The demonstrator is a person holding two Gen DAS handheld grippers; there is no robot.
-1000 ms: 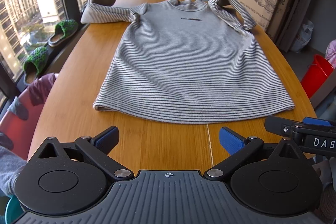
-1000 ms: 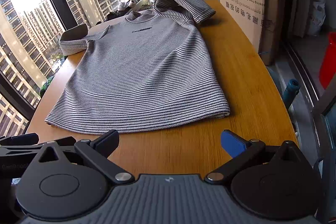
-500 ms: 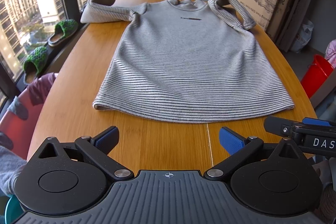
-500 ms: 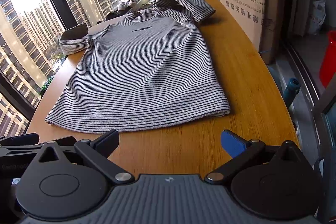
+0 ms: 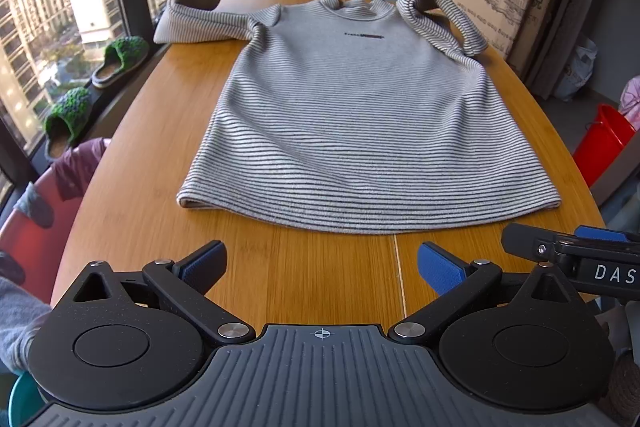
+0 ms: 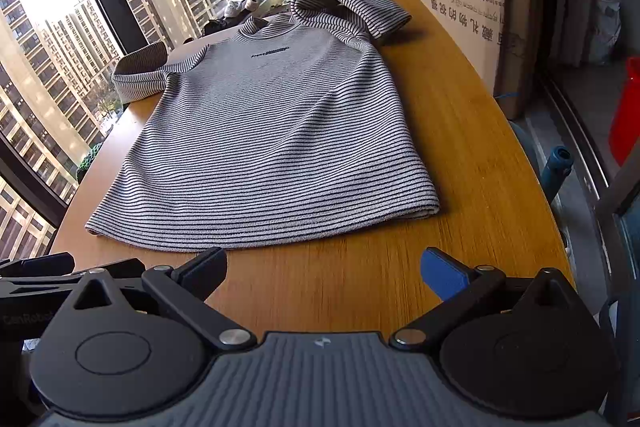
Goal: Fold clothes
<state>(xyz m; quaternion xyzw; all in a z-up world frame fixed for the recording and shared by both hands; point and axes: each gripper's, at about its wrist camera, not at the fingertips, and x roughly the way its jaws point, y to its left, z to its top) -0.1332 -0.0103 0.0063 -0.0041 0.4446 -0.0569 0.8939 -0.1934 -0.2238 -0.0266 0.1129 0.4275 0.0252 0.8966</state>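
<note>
Looking along the left gripper [image 5: 322, 265], the striped T-shirt [image 5: 360, 123] lies flat on the wooden table [image 5: 132, 195], its long axis running straight away from the camera, hem nearest, collar at the far end, sleeves curled up at both sides; the jaws stand spread wide, holding nothing. From the right wrist, the T-shirt [image 6: 268, 143] slants away leftward, hem just beyond the empty, spread right gripper [image 6: 324, 269].

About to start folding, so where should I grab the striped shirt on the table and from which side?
Probably the striped shirt at its two near hem corners, left gripper and right gripper coming low from the near edge: the hem lies flat, closest, and both open grippers already face it.
</note>
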